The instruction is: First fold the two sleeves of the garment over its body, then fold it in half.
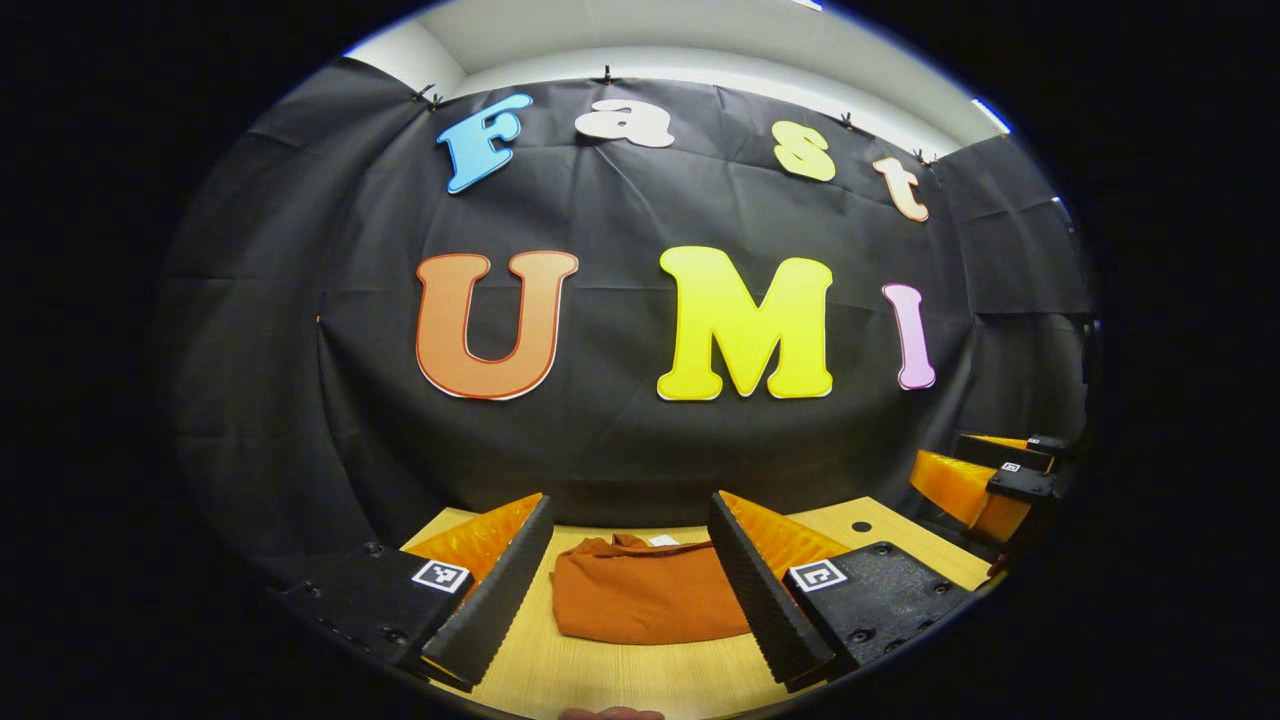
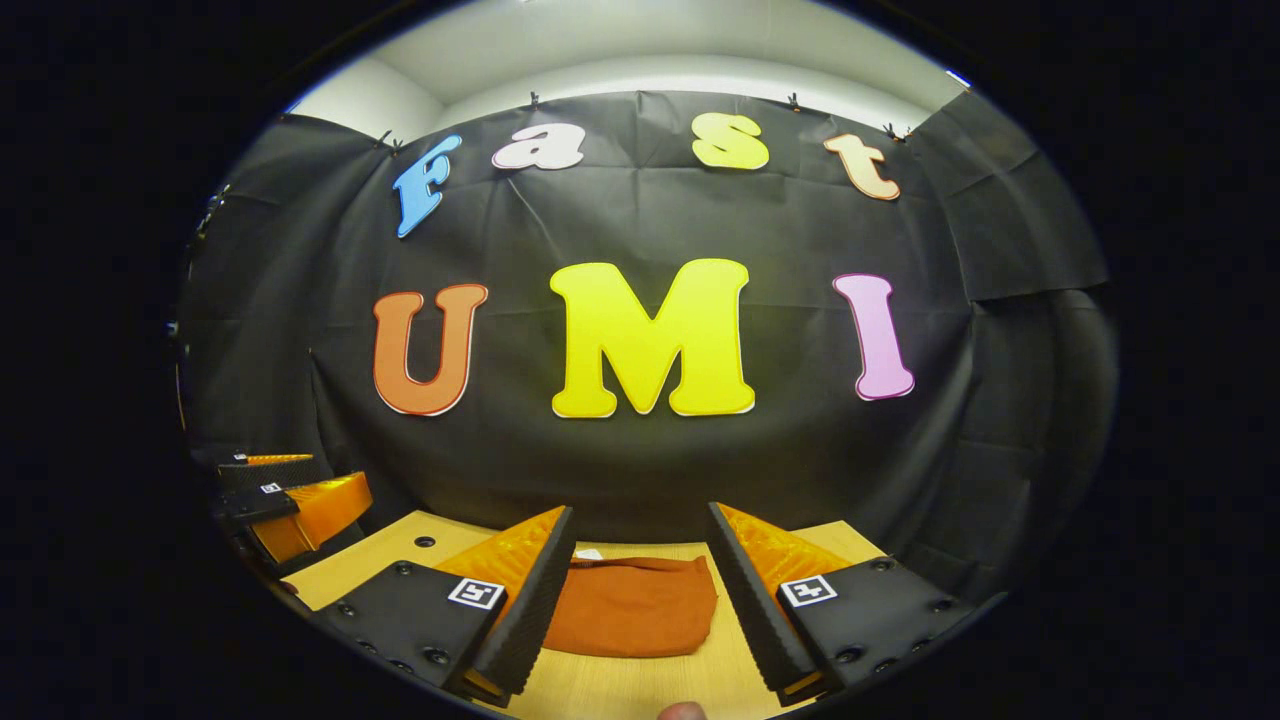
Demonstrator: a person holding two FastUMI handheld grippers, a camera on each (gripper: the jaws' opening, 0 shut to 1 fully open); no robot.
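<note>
A rust-orange garment (image 1: pixel 640 595) lies folded into a compact rectangle on the light wooden table (image 1: pixel 600 675), a small white tag at its far edge. In the left gripper view my left gripper (image 1: pixel 630 535) hangs open above it, fingers spread to either side and touching nothing. The right gripper view has the same garment (image 2: pixel 630 608) lying between and beyond the fingers of my right gripper (image 2: pixel 640 540), which is open too and holds nothing. Each gripper also appears in the other's view: the right gripper (image 1: pixel 985 480) at far right, the left gripper (image 2: pixel 285 500) at far left.
The black cloth wall (image 1: pixel 640 440) rises right behind the table's far edge. A small dark hole (image 1: pixel 861 526) marks the tabletop toward the right. A fingertip (image 2: pixel 683 711) pokes in at the bottom edge of the right gripper view.
</note>
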